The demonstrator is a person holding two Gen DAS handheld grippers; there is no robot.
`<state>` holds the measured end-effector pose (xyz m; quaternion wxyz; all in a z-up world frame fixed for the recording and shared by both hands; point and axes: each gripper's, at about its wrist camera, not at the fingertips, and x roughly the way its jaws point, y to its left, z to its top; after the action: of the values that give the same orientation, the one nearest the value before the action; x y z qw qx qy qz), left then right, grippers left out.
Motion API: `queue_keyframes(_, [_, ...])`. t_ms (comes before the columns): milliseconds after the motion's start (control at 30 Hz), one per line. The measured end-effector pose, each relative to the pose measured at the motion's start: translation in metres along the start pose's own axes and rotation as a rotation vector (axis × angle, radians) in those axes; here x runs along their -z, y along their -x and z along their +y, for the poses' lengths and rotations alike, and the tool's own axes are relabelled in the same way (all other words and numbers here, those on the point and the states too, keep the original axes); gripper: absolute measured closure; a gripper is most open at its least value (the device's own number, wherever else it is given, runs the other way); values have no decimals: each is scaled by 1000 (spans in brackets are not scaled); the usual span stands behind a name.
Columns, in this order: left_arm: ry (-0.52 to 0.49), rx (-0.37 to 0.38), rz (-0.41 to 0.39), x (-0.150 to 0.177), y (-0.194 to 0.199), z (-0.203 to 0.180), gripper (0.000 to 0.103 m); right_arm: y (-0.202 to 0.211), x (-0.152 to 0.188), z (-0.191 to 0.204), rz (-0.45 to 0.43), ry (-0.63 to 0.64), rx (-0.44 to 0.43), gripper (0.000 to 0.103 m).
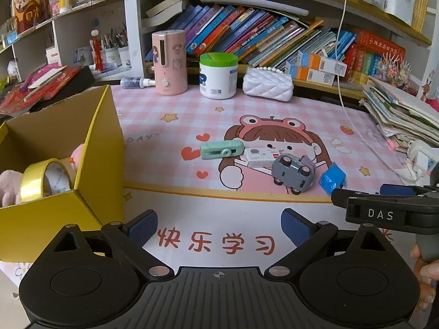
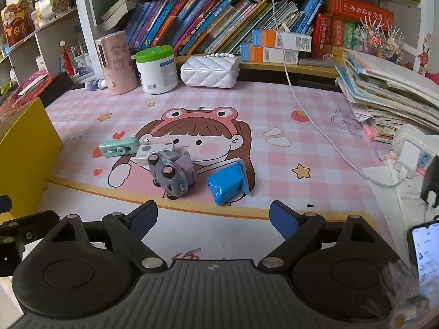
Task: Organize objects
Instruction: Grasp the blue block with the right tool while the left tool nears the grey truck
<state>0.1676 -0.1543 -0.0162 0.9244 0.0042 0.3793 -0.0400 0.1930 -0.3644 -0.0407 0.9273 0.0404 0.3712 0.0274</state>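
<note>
My left gripper [image 1: 219, 229] hung low over the counter [image 1: 247, 109] with its jaws wide apart and nothing between them; my right gripper [image 2: 212, 219] did the same. The yellow box [image 1: 101, 148] stood at my left, a tape roll [image 1: 45, 179] leaning on edge inside beside a pink plush [image 1: 9, 186]. On the pink mat the green stapler [image 1: 221, 149] lay flat, its long axis running left to right. A white eraser [image 1: 259, 156] lay touching it, then the grey toy car [image 2: 171, 174] tipped on its side, wheels facing me. The blue packet [image 2: 229, 182] sat just beside the car, nearest my right jaws.
</note>
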Motion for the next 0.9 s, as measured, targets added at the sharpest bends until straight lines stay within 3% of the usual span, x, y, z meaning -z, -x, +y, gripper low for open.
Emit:
queue_keyframes(300, [2,-18,11,0,-4,-2,5,-19,-3,-5,19,3,-45,25])
queue_keyframes(467, [-8,-26,17,1,-5,-2,5,-36,-7,-7,-3,14,-53,25])
queue_keyframes(700, [-6,-46,19,2,-1,4,5,-71,-15,-10,21,64,11,29])
queue_keyframes(800, [-4,-49,16,1,0,5,5,-84,-15,-14,37,61,7,38])
queue_keyframes(900, [-6,-39,15,-1,-2,3,5,-85,-16,-13,6,83,-4,62])
